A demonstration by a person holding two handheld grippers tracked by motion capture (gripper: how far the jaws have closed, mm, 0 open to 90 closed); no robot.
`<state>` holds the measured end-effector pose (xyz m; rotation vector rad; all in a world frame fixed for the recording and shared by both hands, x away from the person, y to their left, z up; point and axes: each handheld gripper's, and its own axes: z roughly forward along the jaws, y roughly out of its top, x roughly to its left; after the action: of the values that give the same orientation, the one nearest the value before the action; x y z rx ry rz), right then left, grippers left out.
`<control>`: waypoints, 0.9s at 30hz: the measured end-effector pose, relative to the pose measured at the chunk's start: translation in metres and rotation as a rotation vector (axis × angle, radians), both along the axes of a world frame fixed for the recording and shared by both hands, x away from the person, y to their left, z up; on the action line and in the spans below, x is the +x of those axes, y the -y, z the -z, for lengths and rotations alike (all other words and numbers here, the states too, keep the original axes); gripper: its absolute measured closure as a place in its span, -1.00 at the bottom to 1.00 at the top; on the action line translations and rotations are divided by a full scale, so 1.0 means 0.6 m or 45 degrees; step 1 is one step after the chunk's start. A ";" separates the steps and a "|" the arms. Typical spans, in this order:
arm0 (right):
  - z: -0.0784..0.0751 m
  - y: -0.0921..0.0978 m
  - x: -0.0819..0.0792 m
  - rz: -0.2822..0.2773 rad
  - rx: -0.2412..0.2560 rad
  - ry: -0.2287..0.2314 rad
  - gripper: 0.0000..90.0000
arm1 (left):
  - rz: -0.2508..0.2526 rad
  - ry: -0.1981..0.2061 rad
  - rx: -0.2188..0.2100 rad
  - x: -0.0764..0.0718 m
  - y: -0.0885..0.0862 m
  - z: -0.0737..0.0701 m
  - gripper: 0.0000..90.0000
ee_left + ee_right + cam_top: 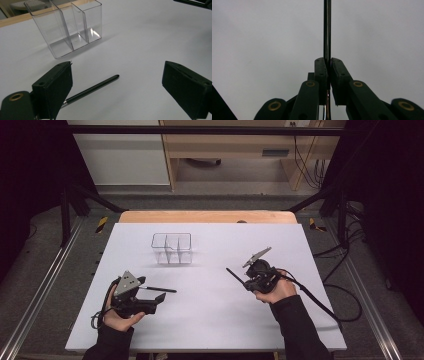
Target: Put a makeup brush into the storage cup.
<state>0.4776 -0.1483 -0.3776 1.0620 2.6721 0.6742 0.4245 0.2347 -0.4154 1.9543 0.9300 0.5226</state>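
We take this for a lab: a white-topped table [210, 320] on grey carpet, fenced by black metal framing [200, 130], floor rails [40, 295], loose cables [312, 170].

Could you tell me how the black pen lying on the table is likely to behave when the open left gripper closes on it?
The pen looks thin, round and glossy, so it may roll or slip between the left gripper's wide-open jaws. It seems rigid and probably light. Lying flat on the white table, it leaves little room beneath.

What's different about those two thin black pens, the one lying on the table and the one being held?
The thin black pen by the left tool lies flat on the white table, ungripped, between that open tool's jaws. The thin black pen in the right tool is clamped by the shut tool and juts out over the table. Both look slim, black and glossy.
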 end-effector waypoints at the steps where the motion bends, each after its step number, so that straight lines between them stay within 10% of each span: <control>1: -0.003 -0.002 0.000 -0.017 -0.002 0.005 0.87 | 0.001 -0.002 0.000 0.000 0.001 0.000 -0.80; 27: -0.041 -0.053 -0.005 -0.231 0.007 -0.034 0.87 | 0.136 0.059 0.126 -0.008 0.042 -0.017 -0.81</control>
<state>0.4749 -0.1162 -0.3531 0.8424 2.8151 0.7036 0.4194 0.2096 -0.4050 2.0592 0.7784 0.5589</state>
